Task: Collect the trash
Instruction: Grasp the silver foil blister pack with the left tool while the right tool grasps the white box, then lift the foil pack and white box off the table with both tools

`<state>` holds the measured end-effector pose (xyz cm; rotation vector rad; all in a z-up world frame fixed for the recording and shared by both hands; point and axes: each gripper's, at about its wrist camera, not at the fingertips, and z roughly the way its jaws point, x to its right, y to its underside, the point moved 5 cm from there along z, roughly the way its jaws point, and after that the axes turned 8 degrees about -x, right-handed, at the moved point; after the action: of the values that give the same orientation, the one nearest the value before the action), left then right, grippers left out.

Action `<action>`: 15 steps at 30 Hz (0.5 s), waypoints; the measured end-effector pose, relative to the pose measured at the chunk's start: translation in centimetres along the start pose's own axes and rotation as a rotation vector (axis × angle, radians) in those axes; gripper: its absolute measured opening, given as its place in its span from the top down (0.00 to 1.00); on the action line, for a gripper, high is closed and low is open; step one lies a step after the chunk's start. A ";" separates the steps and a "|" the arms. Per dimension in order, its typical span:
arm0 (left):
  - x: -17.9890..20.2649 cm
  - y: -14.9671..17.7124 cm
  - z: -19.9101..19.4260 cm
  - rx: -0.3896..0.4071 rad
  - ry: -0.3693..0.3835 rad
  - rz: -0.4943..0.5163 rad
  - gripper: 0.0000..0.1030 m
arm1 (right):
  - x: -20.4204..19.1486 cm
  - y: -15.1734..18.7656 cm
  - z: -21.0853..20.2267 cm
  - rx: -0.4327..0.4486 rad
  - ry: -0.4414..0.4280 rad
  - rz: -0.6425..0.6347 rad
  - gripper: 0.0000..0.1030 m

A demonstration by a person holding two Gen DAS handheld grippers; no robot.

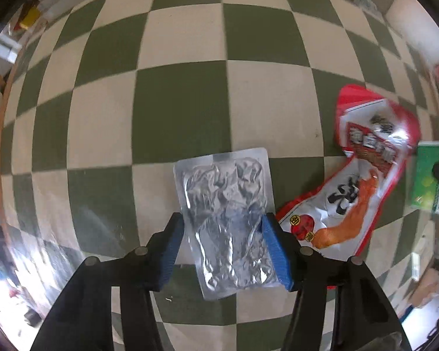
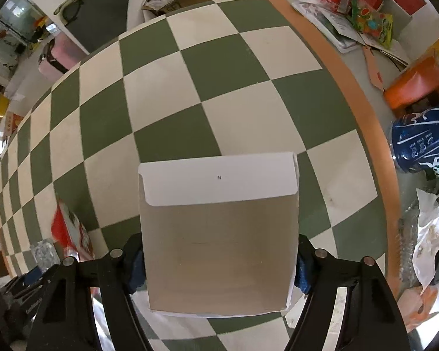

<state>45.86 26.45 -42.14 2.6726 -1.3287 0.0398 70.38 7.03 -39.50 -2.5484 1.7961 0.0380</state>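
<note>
Blue pads of the left gripper [image 1: 224, 251] are standing on either side of a silver foil pouch [image 1: 225, 219] that is lying flat on the checkered table [image 1: 178, 102]. The pads are right at the pouch's two long edges, but I cannot tell if they are already pressing on it. This pouch is looking empty, thin and crinkled, so it is probably very light and soft, and slippery too; I think pinching it across the middle, where the foil can fold up between the pads, is the best hold.

Beside it a red snack bag [image 1: 363, 175] is lying, touching or nearly touching the pouch's corner.

The right gripper [image 2: 219, 266] is closing around a flattened cardboard box [image 2: 219, 234] at its two side edges, and the pads seem to be touching them. Cardboard is stiffer and less slippery, but it may bend under a hard squeeze.
</note>
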 end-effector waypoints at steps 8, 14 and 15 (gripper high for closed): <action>-2.5 1.5 -0.2 -0.012 0.044 -0.086 0.48 | -0.6 2.0 -0.2 -0.011 -0.037 0.006 0.25; -0.6 2.6 0.8 -0.026 -0.002 -0.110 0.40 | -1.6 2.8 -0.1 -0.014 -0.030 -0.005 0.25; 0.0 1.8 0.9 -0.030 -0.011 -0.114 0.40 | -1.9 2.9 0.0 -0.015 -0.028 -0.009 0.25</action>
<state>44.40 25.18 -42.81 2.7213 -1.1686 -0.0090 66.97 7.82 -39.46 -2.5528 1.7812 0.0873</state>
